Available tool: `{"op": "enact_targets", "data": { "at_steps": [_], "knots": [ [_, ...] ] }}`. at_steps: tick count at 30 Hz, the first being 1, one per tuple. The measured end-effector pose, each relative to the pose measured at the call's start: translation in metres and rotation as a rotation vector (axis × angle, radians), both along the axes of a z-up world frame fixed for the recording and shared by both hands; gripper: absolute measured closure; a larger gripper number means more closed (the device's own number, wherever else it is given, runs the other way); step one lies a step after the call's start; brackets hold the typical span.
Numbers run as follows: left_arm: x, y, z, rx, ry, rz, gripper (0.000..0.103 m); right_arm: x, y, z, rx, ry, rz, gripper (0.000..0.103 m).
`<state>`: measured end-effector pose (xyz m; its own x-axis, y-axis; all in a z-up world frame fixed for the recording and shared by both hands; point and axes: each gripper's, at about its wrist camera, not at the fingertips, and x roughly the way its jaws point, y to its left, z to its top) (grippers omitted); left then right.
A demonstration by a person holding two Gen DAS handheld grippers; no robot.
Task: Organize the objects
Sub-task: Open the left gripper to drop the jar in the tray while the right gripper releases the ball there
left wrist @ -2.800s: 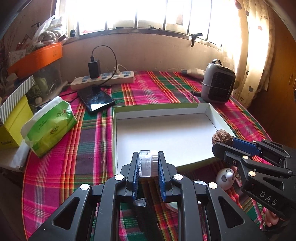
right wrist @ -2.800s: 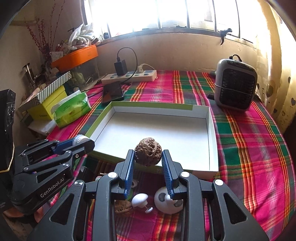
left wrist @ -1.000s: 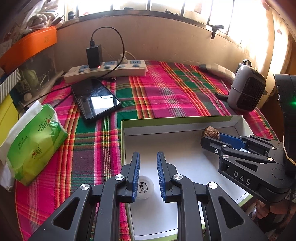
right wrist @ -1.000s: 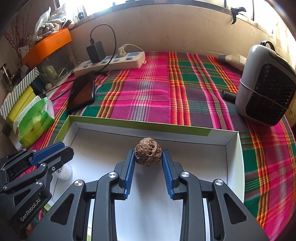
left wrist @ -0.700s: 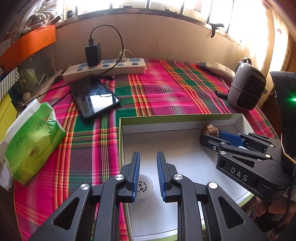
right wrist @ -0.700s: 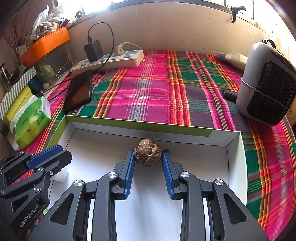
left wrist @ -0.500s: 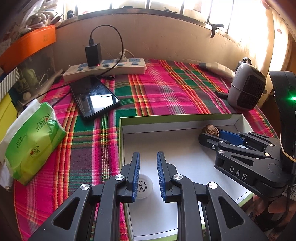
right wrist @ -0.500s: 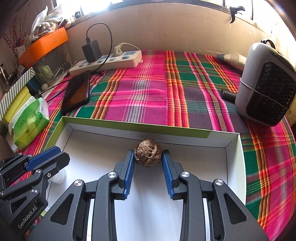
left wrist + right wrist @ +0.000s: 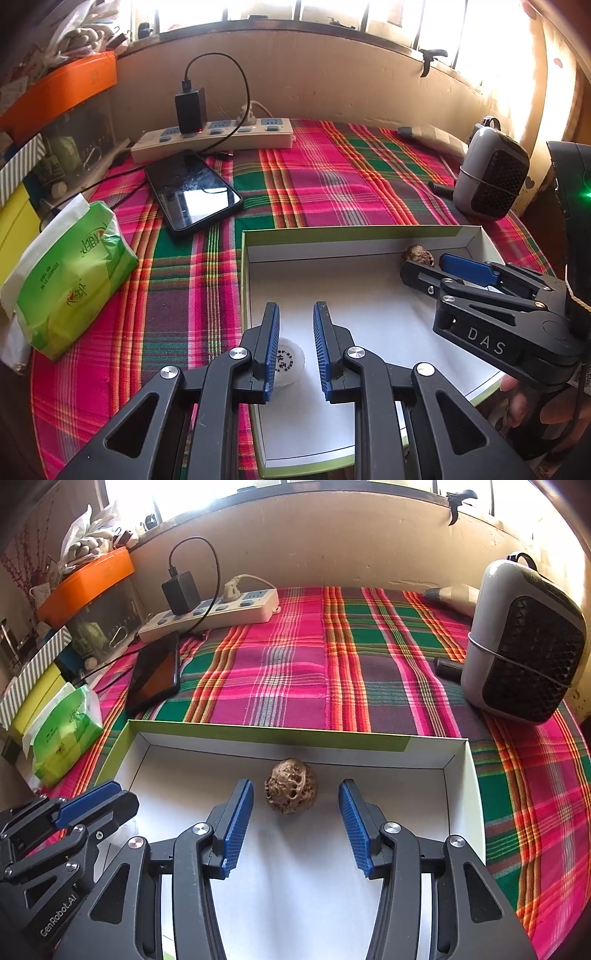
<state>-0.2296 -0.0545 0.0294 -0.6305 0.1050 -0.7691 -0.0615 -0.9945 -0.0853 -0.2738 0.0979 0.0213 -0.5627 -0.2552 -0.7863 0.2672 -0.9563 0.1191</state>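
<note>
A white shallow box with a green rim (image 9: pixel 351 232) (image 9: pixel 266 734) lies on the plaid cloth. A brown wrinkled walnut (image 9: pixel 291 792) (image 9: pixel 418 254) rests on the box floor near the far wall. My right gripper (image 9: pixel 295 812) is open, its jaws on either side of the walnut and apart from it; it also shows in the left wrist view (image 9: pixel 436 266). A small white bottle cap (image 9: pixel 289 365) lies in the box near its left wall. My left gripper (image 9: pixel 295 332) is open and empty just above the cap.
A black phone (image 9: pixel 192 192), a white power strip (image 9: pixel 214 138) with a charger, a green tissue pack (image 9: pixel 70 273) and yellow boxes at the left. A grey heater (image 9: pixel 524 653) stands at the right. An orange box (image 9: pixel 85 583) sits at the back left.
My right gripper has opened and let the walnut down onto the box floor. Earlier, my left gripper let go of the white cap in the box and has stayed open.
</note>
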Motion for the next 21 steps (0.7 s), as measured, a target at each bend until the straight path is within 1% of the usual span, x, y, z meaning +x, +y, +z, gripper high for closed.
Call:
{"op": "enact_targets", "data": {
  "at_steps": [12, 21],
  "knots": [
    [0.020, 0.000, 0.008, -0.012, 0.017, 0.024, 0.085, 0.018, 0.006, 0.016, -0.034, 0.039, 0.004, 0.053],
    [0.043, 0.001, 0.015, -0.012, 0.040, 0.035, 0.085, 0.047, 0.009, 0.029, -0.047, 0.073, 0.020, 0.053]
  ]
}}
